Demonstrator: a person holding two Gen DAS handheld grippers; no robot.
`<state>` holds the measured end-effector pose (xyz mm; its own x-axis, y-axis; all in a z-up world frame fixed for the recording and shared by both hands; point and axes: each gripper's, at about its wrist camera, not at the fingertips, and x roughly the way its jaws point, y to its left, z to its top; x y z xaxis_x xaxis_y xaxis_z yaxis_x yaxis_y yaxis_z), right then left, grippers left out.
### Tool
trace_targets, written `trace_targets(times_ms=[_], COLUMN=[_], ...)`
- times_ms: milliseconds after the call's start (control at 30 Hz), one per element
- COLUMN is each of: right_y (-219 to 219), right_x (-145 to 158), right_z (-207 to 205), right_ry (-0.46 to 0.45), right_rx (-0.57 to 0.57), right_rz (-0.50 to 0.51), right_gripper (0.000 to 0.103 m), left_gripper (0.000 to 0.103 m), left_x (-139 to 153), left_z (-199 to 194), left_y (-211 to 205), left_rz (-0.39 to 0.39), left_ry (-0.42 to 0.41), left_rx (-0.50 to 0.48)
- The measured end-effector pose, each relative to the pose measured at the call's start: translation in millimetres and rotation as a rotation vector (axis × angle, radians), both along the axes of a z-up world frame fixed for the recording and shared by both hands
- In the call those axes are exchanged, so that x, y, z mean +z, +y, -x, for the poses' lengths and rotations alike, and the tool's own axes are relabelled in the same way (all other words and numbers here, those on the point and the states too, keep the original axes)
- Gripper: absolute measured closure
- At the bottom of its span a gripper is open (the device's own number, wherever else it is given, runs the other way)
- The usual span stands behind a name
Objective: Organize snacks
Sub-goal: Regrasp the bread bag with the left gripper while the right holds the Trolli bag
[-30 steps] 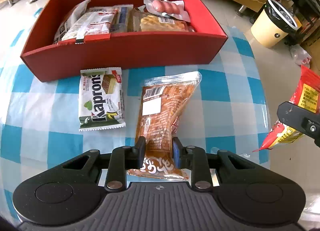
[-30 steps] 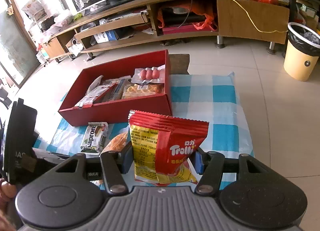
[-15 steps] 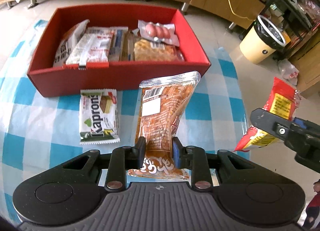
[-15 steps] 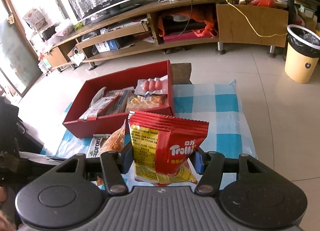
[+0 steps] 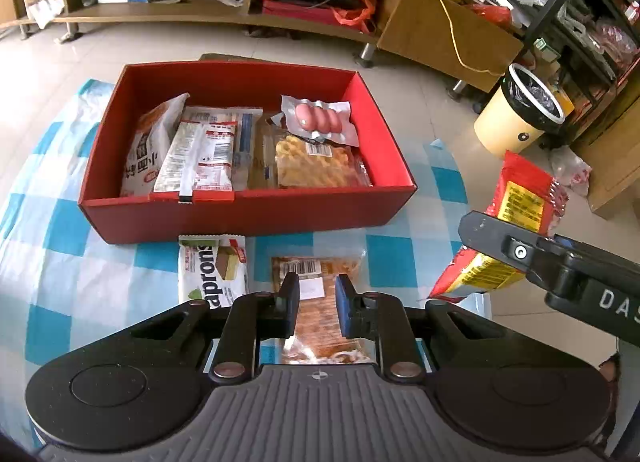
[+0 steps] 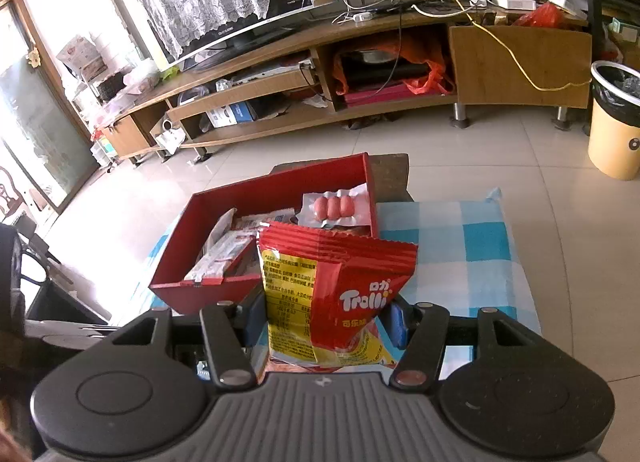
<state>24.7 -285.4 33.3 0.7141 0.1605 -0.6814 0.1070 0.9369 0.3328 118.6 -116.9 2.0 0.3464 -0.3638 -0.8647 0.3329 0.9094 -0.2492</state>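
Jaws, left gripper [image 5: 317, 302]: closing, with the orange-brown packet [image 5: 316, 326] between them. Looks pinched near its lower end, upper end with the barcode tipping away toward the cloth; pad contact itself hidden by the fingers, so grip read as likely, not certain.

Jaws, right gripper [image 6: 326, 320]: clamped on the red Trolli bag [image 6: 336, 270], 1 finger on each side edge, bag upright and clear of the table. In the left wrist view, same bag at the right edge of the frame, well apart from the box.

Red box [image 5: 240, 218]: centre of the left wrist view, on the blue-and-white checked cloth [image 5: 80, 282]. Holds at least 4 packs: white pack [image 5: 150, 150] at left, white-and-red pack [image 5: 200, 154] beside it, waffle pack [image 5: 316, 162] at right, sausage pack [image 5: 320, 122] resting on top of that.

Progress: judged a bit over half done.
- Done: the packs already in the box.
- In hand: 2 snacks, 1 per gripper, neither over the box yet.
- Left: Kaprons wafer pack [image 5: 212, 274] flat on the cloth, just in front of the box's near wall, untouched.

Free room in the box: mostly along the far wall, upper part of the frame.
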Motion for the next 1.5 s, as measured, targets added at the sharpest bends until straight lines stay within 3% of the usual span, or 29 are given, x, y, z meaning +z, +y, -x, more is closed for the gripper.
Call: trace_targets(times_ms=[100, 133, 167, 233, 367, 467, 600, 767, 900, 933, 1000, 1033, 1067, 1233, 1267, 1333, 1367, 1500], right_y=[2, 3, 2, 1, -5, -9, -13, -12, -12, -12, -12, -12, -12, -8, -7, -6, -6, -9], right_x=[-2, -2, -3, -3, -2, -2, -2, -1, -2, -3, -3, -3, -3, -3, -3, -4, -4, -3], right_z=[-4, -5, -5, -5, -1, 2, 4, 4, 5, 4, 3, 3, 2, 1, 1, 1, 1, 2], right_ry=[0.008, 0.009, 0.011, 0.013, 0.013, 0.015, 0.013, 0.011, 0.014, 0.015, 0.019, 0.020, 0.019, 0.014, 0.016, 0.020, 0.022, 0.018], right_rx=[0.003, 0.005, 0.005, -0.001, -0.019, -0.024, -0.023, -0.020, -0.018, -0.018, -0.016, -0.014, -0.014, 0.003, 0.005, 0.008, 0.009, -0.001], right_rz=[-0.006, -0.002, 0.002, 0.005, 0.003, -0.002, -0.008, -0.009, -0.007, -0.006, -0.009, -0.009, -0.010, -0.017, -0.017, -0.016, -0.016, -0.019], right_gripper=[0.049, 0.049, 0.049, 0.049, 0.049, 0.049, 0.049, 0.049, 0.049, 0.049, 0.049, 0.049, 0.049, 0.049, 0.049, 0.049, 0.049, 0.049], left_gripper=[0.054, 0.035, 0.027, 0.028, 0.023, 0.034, 0.042, 0.074, 0.080, 0.076, 0.047, 0.017, 0.007, 0.007, 0.017, 0.021, 0.035, 0.044], left_x=[-10, -16, -22, -36, -61, -77, -82, -72, -69, -69, -71, -73, -73, -81, -87, -92, -90, -81], left_z=[4, 6, 8, 10, 14, 13, 7, 12, 11, 11, 11, 11, 12, 9, 9, 12, 14, 16], left_y=[-5, -8, -12, -21, -34, -42, -30, -22, -20, -20, -20, -21, -21, -32, -33, -34, -35, -31], left_rz=[0.000, -0.014, -0.036, -0.073, -0.050, -0.118, -0.046, -0.018, -0.001, 0.003, -0.004, -0.022, -0.047, -0.154, -0.159, -0.178, -0.185, -0.121], left_ry=[0.033, 0.040, 0.040, 0.051, 0.136, 0.139, 0.195, 0.190, 0.200, 0.202, 0.209, 0.204, 0.178, 0.119, 0.128, 0.116, 0.106, 0.129], left_rx=[-0.044, -0.045, -0.050, -0.054, -0.054, -0.038, 0.012, 0.002, 0.005, -0.005, 0.002, 0.018, 0.036, 0.026, 0.030, 0.021, 0.008, -0.003])
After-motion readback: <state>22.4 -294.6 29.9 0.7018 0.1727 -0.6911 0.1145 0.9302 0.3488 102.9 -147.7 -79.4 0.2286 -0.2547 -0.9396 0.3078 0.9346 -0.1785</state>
